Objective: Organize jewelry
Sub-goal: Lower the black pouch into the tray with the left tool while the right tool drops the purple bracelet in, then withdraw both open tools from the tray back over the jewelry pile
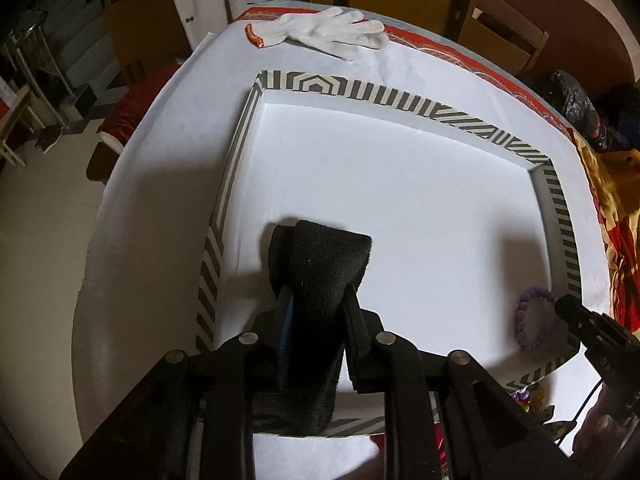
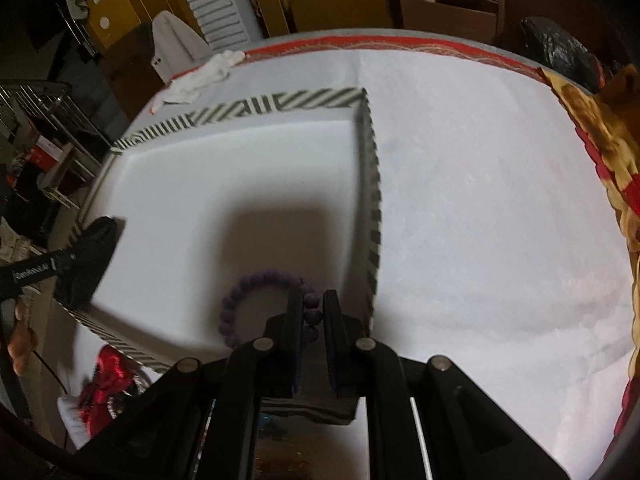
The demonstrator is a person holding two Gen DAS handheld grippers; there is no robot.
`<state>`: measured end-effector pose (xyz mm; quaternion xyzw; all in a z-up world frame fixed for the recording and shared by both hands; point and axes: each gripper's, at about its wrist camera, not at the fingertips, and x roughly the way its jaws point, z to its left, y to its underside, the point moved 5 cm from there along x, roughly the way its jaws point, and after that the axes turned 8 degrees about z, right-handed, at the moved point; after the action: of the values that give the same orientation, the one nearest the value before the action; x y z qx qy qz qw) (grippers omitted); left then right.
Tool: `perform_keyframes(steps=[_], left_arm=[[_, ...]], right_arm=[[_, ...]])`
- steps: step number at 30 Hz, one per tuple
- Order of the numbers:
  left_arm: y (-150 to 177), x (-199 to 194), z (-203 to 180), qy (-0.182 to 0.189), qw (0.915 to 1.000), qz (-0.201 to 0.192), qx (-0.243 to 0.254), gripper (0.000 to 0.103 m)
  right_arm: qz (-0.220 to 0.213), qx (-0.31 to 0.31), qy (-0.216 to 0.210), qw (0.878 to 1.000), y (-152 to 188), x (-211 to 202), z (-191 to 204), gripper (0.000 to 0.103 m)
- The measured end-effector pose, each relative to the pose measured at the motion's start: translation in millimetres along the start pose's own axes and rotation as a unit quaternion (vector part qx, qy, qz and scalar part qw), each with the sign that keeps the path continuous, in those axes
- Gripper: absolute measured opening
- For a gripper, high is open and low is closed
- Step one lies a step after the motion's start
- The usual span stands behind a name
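A white tray with a striped rim (image 1: pixel 400 98) (image 2: pixel 280 104) lies on the white-covered table. My left gripper (image 1: pixel 316 292) is over the tray's near left part, with a black velvet cushion (image 1: pixel 324 264) filling the gap between its fingers. In the right wrist view the cushion (image 2: pixel 92 260) hangs tilted at the tray's left rim. My right gripper (image 2: pixel 313 300) is shut on a purple bead bracelet (image 2: pixel 240 292), low over the tray's near right corner. The left wrist view shows the bracelet (image 1: pixel 528 320) beside the right gripper's tip (image 1: pixel 568 308).
A white glove (image 1: pixel 332 34) (image 2: pixel 200 76) lies at the table's far edge. A heap of red and mixed jewelry (image 2: pixel 104 380) (image 1: pixel 528 396) sits just outside the tray's near rim. A red patterned cloth (image 2: pixel 616 152) borders the table. Wooden chairs (image 2: pixel 448 0) stand behind.
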<state>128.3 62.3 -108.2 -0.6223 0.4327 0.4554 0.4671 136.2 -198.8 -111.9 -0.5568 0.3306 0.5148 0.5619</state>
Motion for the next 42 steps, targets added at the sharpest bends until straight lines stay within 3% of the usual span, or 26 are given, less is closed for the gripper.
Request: perform_keyframes(steps=[1, 5, 8, 16, 25, 42], left_arm=[[0.3, -0.5, -0.1, 0.0, 1.0, -0.001, 0.0, 0.033], [2.3, -3.7, -0.9, 0.0, 1.0, -0.006, 0.0, 0.039], [5.0, -11.8, -1.1, 0.018, 0.9997, -0.013, -0.003, 0.041], [18.6, -47.1, -0.5, 0.027, 0.9985, -0.047, -0.01, 0.044], [51.8, -86.6, -16.3, -0.012, 0.9965, -0.082, 0.002, 0.044], [123.9, -140.1, -65.7, -0.039, 0.9895, -0.136, 0.026, 0.044]], right_arm=[[0.001, -0.002, 0.002, 1.0, 0.1, 0.1, 0.4, 0.011], [-0.003, -0.012, -0.006, 1.0, 1.4, -8.2, 6.1, 0.032], [-0.015, -0.021, -0.007, 1.0, 2.9, -19.2, 13.0, 0.04], [-0.047, -0.019, -0.032, 0.998, 10.6, -57.4, 23.7, 0.047], [-0.082, -0.033, -0.038, 0.995, 31.6, -94.0, 32.6, 0.058], [-0.111, -0.046, -0.046, 0.992, 96.2, -152.3, 27.6, 0.068]])
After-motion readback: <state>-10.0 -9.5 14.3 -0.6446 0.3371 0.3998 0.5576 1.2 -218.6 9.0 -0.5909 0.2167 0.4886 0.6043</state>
